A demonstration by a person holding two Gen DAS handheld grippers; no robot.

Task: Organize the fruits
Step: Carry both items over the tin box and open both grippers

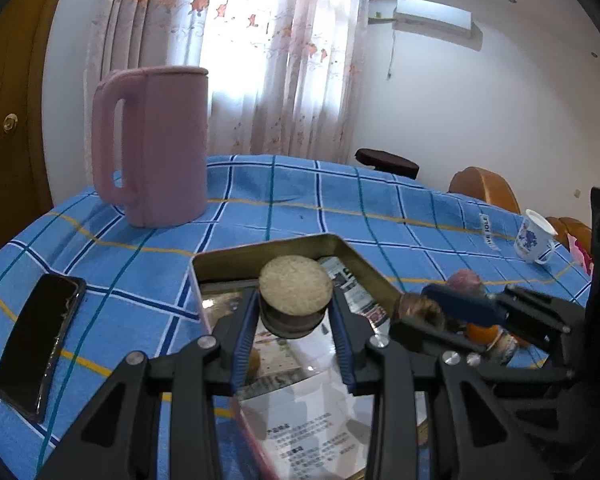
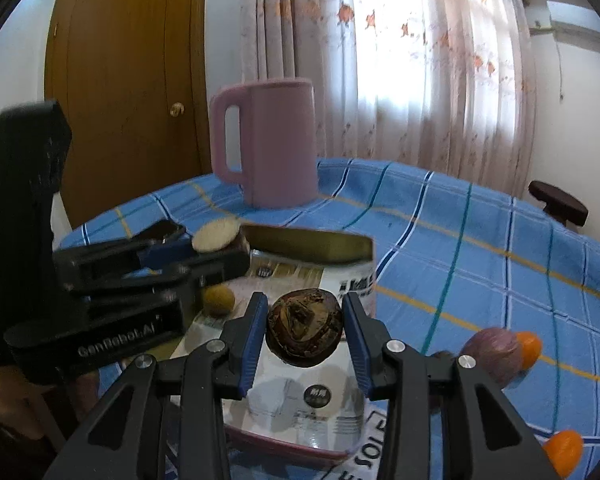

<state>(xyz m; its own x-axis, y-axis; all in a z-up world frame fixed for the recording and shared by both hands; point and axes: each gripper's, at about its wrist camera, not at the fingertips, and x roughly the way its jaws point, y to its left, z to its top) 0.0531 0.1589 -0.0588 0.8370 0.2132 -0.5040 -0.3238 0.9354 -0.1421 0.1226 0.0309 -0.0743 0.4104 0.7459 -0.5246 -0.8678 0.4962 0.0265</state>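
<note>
While over tin (image 2: 332, 246), left gripper (image 1: 294, 312) clamps cut fruit (image 1: 295, 286); right gripper (image 2: 305, 330) clamps brown fruit (image 2: 305, 328).

Left wrist view: close over the tin box (image 1: 364, 268), angled down along its gripper (image 1: 296, 320) toward the curtained window. Right wrist view: equally close, same heading, from the right. Shared: box, pink jug (image 1: 156, 144), blue checked worktop (image 1: 380, 208).

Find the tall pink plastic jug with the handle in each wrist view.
Left wrist view: the tall pink plastic jug stands upper left, on the blue checked tablecloth.
Right wrist view: the jug stands at upper centre, beyond the open metal tin.
Shared landmark: the flowered curtain behind it.
</note>
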